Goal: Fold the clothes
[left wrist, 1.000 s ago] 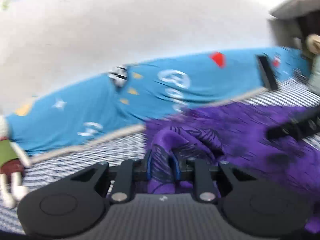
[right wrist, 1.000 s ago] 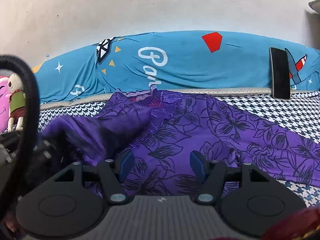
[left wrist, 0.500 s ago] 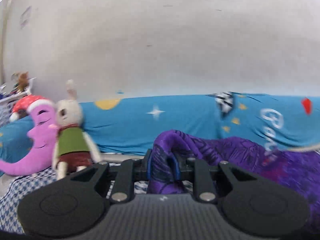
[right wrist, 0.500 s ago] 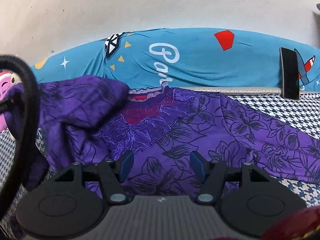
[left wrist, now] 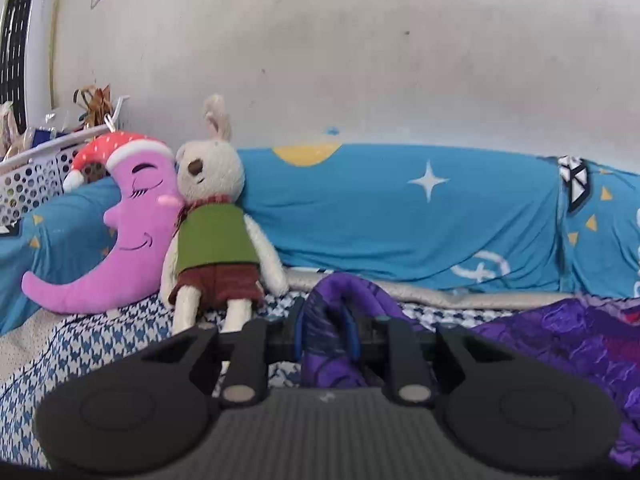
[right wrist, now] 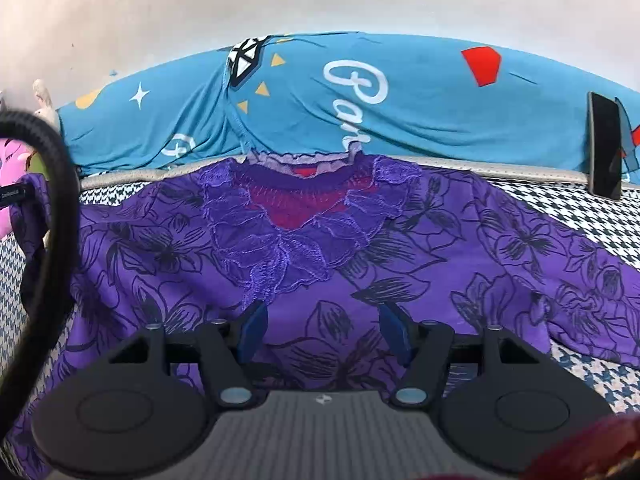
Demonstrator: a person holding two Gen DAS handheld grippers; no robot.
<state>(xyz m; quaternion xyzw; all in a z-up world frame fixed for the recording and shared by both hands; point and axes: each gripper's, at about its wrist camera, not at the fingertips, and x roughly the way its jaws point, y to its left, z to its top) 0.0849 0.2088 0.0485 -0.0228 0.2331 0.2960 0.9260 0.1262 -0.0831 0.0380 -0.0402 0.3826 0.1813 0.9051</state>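
A purple floral top with a lace collar lies spread face up on the houndstooth bed sheet, neckline toward the wall. My right gripper hovers open over its chest, nothing between the blue pads. My left gripper is shut on a bunched fold of the purple top, its left sleeve, held out to the left above the sheet. The rest of the top trails to the right in the left wrist view.
A blue printed cover runs along the wall. A black phone leans on it at right. A plush rabbit and a purple moon pillow sit at left, beside a white perforated basket. A black cable crosses the right view.
My left gripper has swung left, drawing the sleeve outward off the body, so the top now lies flatter. The right gripper stayed open over the chest, shifting slightly.
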